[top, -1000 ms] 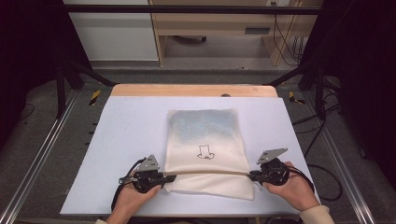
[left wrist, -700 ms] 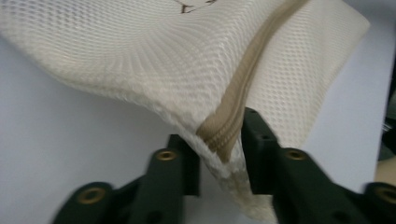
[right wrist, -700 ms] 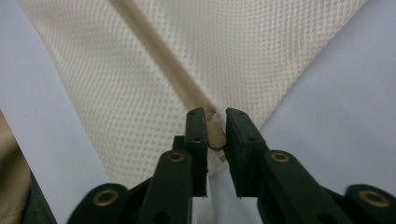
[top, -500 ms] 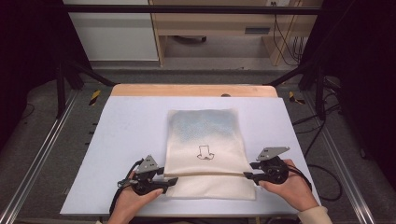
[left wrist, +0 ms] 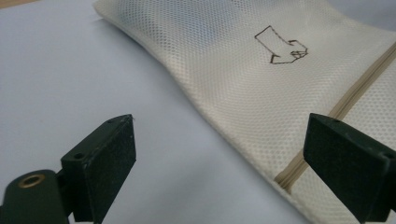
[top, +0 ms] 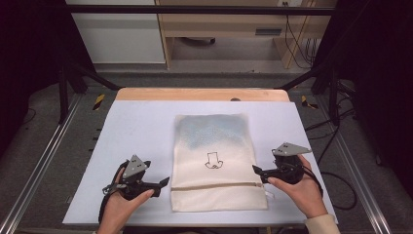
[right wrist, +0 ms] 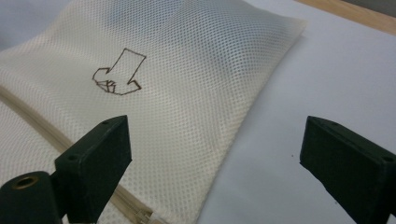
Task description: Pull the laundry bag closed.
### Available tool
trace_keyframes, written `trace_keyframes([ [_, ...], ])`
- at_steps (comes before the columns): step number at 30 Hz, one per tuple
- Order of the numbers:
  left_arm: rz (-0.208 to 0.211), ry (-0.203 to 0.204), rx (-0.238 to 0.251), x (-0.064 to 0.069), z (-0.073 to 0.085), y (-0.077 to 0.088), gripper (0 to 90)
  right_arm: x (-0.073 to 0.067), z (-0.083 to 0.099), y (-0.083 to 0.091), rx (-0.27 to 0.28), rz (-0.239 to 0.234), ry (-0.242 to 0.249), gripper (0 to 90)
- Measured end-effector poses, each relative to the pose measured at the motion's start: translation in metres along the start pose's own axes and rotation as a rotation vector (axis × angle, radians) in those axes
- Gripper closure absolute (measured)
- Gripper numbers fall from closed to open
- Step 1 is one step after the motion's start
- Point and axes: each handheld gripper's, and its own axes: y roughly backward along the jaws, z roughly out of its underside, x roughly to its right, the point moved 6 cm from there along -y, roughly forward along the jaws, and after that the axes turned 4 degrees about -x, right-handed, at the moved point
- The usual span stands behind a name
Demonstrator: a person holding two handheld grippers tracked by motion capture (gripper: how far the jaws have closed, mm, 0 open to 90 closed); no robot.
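Note:
A cream mesh bag (top: 214,146) lies flat on the white table top (top: 131,126), with a small dark drawn mark (top: 213,161) and a tan zipper (top: 219,185) across its near end. My left gripper (top: 163,182) rests just left of the bag's near corner. Its jaws have just been opening and stand open, pressing on nothing. In the left gripper view the bag (left wrist: 261,84) and zipper (left wrist: 345,102) lie ahead of the left gripper (left wrist: 219,149). My right gripper (top: 255,169) sits at the bag's right edge. Its jaws have likewise just opened, with the bag (right wrist: 187,70) ahead of the right gripper (right wrist: 215,149).
A wooden strip (top: 202,94) borders the table's far edge. Metal rails (top: 44,161) run along the left side, and cables (top: 341,185) trail on the floor at the right. Bare white surface lies on both sides of the bag.
Both grippers have let go of the bag's near end, which was stretched between them, and their jaws have opened. The left gripper has drawn away to the left. The bag now lies flat.

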Motion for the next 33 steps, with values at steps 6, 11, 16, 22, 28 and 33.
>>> trace_keyframes([
  [6, -0.053, 0.033, -0.048, -0.019, 0.002, 0.010, 11.6, 0.012, 0.001, 0.006, 0.004, 0.026, -0.034, 6.6],
  [11, -0.056, 0.024, -0.165, -0.030, 0.010, 0.012, 12.2, 0.025, 0.009, 0.012, -0.011, 0.040, -0.071, 6.5],
  [16, -0.070, 0.016, -0.234, -0.042, 0.017, 0.014, 11.1, 0.037, 0.020, 0.016, -0.042, 0.078, -0.121, 7.0],
  [22, -0.101, 0.016, -0.290, -0.062, 0.027, 0.019, 10.9, 0.046, 0.033, 0.014, -0.053, 0.113, -0.148, 7.0],
  [28, -0.105, 0.012, -0.306, -0.074, 0.033, 0.022, 10.0, 0.050, 0.042, 0.009, -0.063, 0.127, -0.152, 7.2],
  [33, -0.125, 0.041, -0.305, -0.089, 0.039, 0.029, 10.0, 0.051, 0.052, 0.004, -0.069, 0.135, -0.173, 7.1],
])
